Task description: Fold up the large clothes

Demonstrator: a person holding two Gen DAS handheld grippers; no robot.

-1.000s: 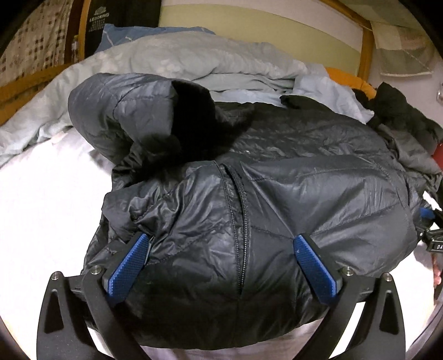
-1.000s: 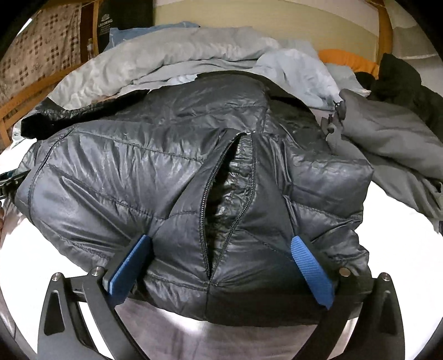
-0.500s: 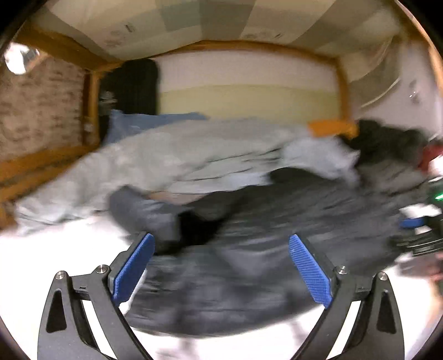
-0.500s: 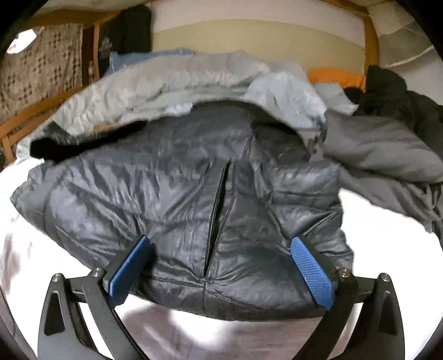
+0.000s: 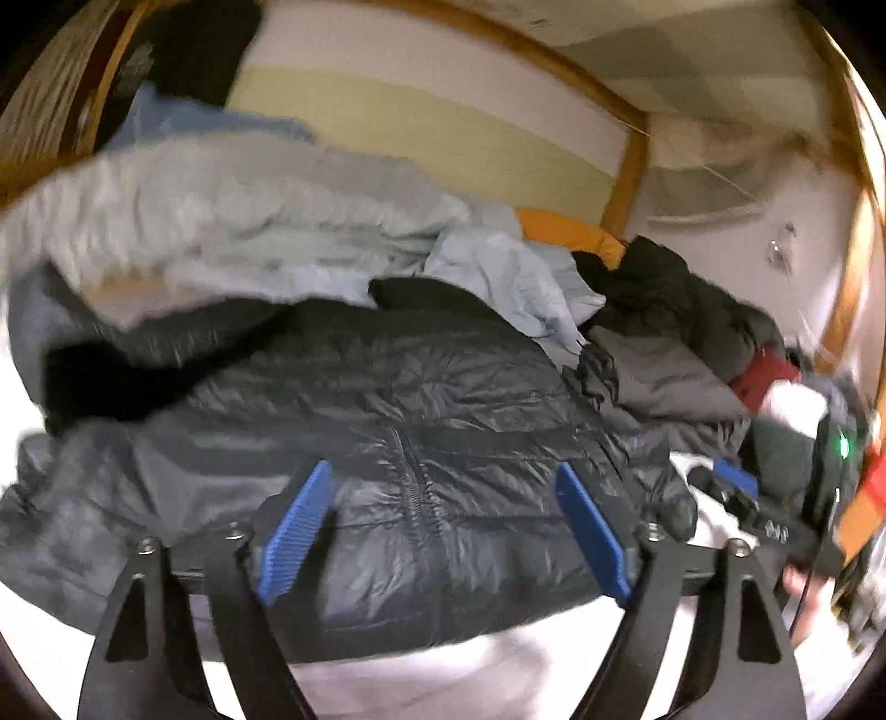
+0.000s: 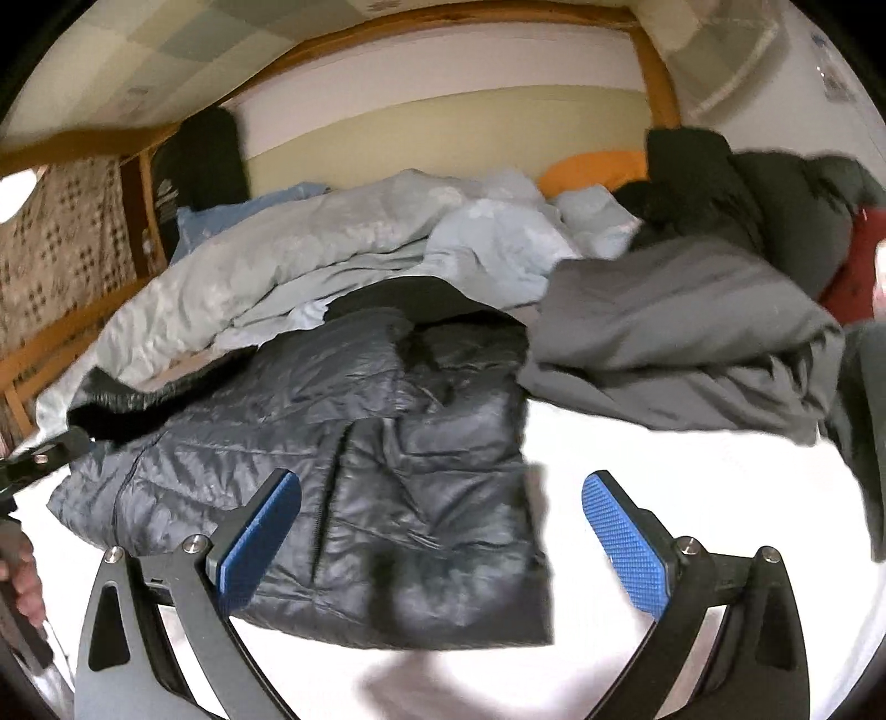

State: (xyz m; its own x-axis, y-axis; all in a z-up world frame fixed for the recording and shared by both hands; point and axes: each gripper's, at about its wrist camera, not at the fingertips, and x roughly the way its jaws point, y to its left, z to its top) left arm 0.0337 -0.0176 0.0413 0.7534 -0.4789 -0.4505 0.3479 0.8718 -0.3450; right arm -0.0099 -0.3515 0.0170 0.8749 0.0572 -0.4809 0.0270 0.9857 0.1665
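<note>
Clothes crowd the far side of a white bed sheet (image 6: 637, 471), and nearest the person lies the dark quilted puffer jacket (image 5: 443, 421), folded into a squat bundle with its zipper (image 5: 415, 487) running up the middle. One black-lined sleeve (image 5: 138, 376) trails off toward the left of the bundle. In the right wrist view the same jacket (image 6: 387, 471) sits left of centre on the sheet, its lower edge blurred.

The left gripper (image 5: 443, 531) hangs just over the front of the jacket with its blue pads (image 5: 293, 531) set apart; its jaws have just been closing in, yet nothing is pinched, the fabric lying beneath them rather than pressed between them. The right gripper (image 6: 437, 543) is spread wide as well, one pad over the jacket's front corner and the other over bare sheet, holding nothing. It also shows at the right edge of the left wrist view (image 5: 736, 482).

Behind the jacket, a pale blue-grey duvet (image 6: 332, 249) is heaped against the wooden bed frame (image 6: 443, 27). To the right, a grey garment (image 6: 675, 321) lies crumpled with darker coats (image 6: 720, 177) behind it, beside an orange pillow (image 6: 598, 166) and something red (image 5: 764, 376).
</note>
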